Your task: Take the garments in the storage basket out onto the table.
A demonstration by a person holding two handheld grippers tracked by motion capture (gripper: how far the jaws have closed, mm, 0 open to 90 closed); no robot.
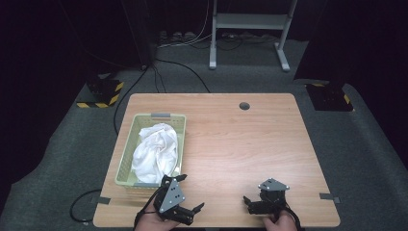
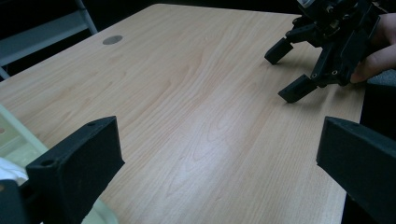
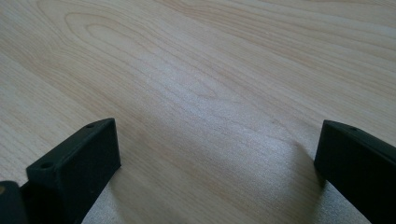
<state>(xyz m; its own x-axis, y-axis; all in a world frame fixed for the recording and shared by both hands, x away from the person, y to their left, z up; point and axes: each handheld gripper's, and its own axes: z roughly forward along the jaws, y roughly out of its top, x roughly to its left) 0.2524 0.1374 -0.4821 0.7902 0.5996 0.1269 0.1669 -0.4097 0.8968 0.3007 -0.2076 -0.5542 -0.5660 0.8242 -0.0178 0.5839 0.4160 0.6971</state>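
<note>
Just beside the spread, empty left gripper (image 1: 196,210), the white cloth (image 1: 154,151) lies in the basket (image 1: 126,159).

The person's two hands were cut off by the bottom edge of the high view. The floor of the pale green slotted plastic basket (image 1: 126,159) was mostly hidden under the crumpled white cloth (image 1: 154,151). In the left gripper view, the basket (image 2: 11,128) was cut by the left edge, and the cloth (image 2: 10,169) was seen as a small white patch.

High view overlooks table (image 1: 231,139) — gripper views skim it closely.
</note>
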